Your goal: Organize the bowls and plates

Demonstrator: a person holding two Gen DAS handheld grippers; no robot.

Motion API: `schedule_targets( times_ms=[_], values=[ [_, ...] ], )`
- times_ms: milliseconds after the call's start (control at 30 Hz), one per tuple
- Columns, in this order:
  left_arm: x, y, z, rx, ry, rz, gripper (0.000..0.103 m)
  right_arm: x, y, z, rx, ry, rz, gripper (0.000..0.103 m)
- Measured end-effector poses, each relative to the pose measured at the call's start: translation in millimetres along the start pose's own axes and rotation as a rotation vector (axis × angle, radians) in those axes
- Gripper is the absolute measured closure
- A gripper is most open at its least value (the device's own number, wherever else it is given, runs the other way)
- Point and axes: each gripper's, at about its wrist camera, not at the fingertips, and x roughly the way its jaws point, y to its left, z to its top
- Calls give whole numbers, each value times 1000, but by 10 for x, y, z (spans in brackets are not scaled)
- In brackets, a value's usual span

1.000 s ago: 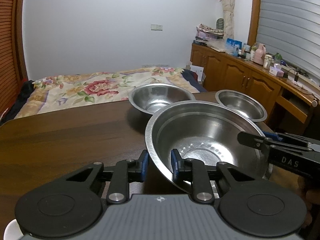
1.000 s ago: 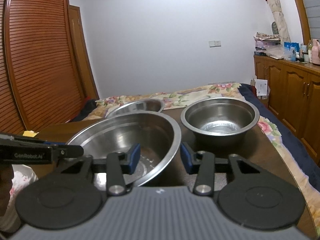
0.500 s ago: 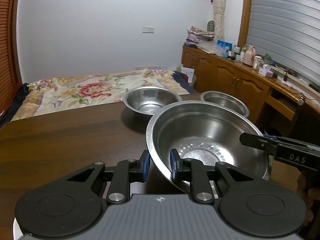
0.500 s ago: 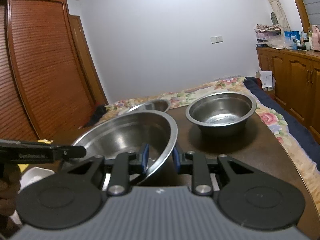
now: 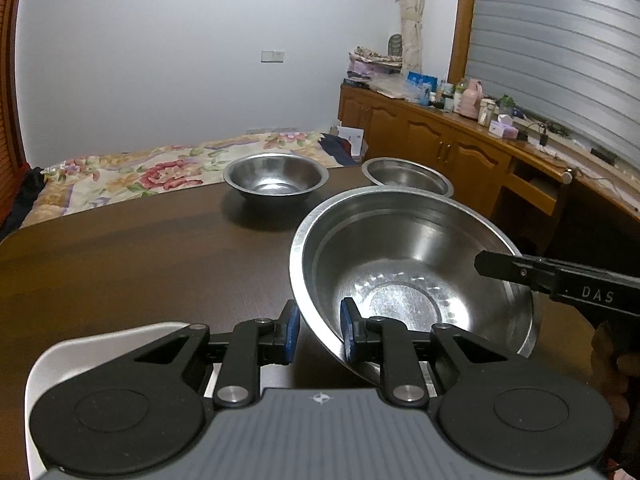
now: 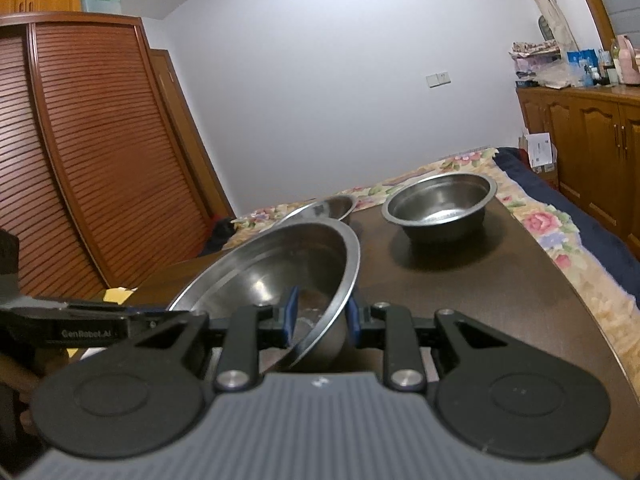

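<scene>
A large steel bowl (image 5: pixel 404 268) hangs tilted over the dark wooden table (image 5: pixel 120 264), gripped from both sides. My left gripper (image 5: pixel 319 332) is shut on its near rim, one blue pad outside and one inside. In the right wrist view the same large bowl (image 6: pixel 280 264) has its rim pinched in my right gripper (image 6: pixel 320 320). The right gripper's finger (image 5: pixel 520 274) reaches in over the bowl's far right rim. At the far edge of the table stand a medium steel bowl (image 5: pixel 274 178) and a shallower steel bowl (image 5: pixel 408 176).
A white plate (image 5: pixel 60 360) lies under my left gripper at the near left. A floral bed (image 5: pixel 120 176) lies beyond the table, and wooden cabinets (image 5: pixel 460 152) run along the right. A louvred wardrobe (image 6: pixel 80 160) stands at the left. A hand (image 5: pixel 616 368) holds the right gripper.
The right gripper's jaws closed onto the large bowl's rim. Both grippers and the bowl drew back from the two far bowls, and the white plate came into view below the left gripper.
</scene>
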Motion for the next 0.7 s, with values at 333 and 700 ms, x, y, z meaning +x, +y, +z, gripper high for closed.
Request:
schedule_targets(
  times_ms=[333, 700],
  values=[
    [-135, -60, -159, -8, 1, 3, 79, -105, 19, -122, -3, 23, 15, 75],
    [-50, -55, -213, -7, 12, 12, 77, -48, -1, -191, -9, 40, 8, 75]
  ],
)
